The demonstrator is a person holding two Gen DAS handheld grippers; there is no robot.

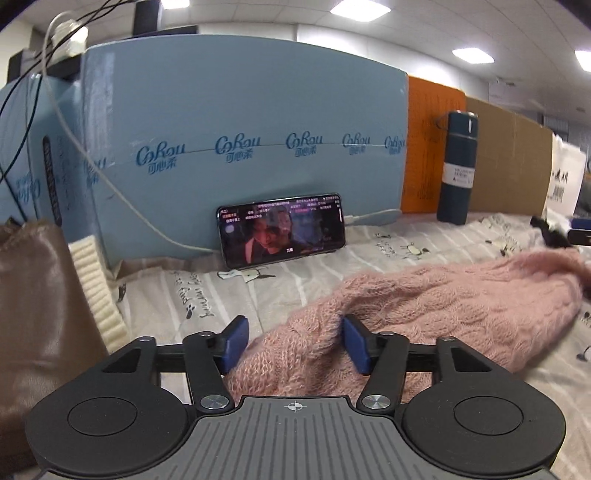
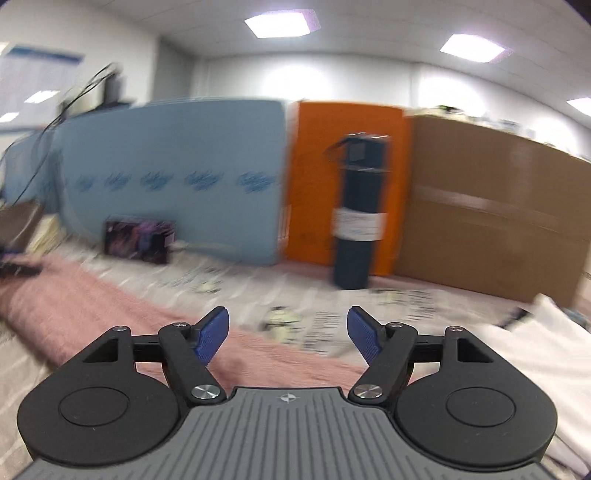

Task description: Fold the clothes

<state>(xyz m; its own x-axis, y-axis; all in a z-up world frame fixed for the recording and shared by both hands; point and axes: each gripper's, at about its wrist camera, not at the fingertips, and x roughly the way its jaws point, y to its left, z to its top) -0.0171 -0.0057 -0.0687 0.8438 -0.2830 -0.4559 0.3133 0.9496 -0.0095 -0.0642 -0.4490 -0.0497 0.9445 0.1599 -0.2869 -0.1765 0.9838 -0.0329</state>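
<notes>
The pink sweater lies on the printed sheet in front of the blue box, its long axis running from left to right. The left gripper stands with jaws apart, knit bunched between them but not pinched. The right gripper (that view is blurred) is spread too, empty, past the sweater's right end, so the left is nearer.

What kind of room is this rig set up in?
Probably an office turned makeshift workspace: ceiling panel lights, a table under a printed sheet, walled by cartons such as the blue box. A phone plays video beside the pink sweater.
</notes>
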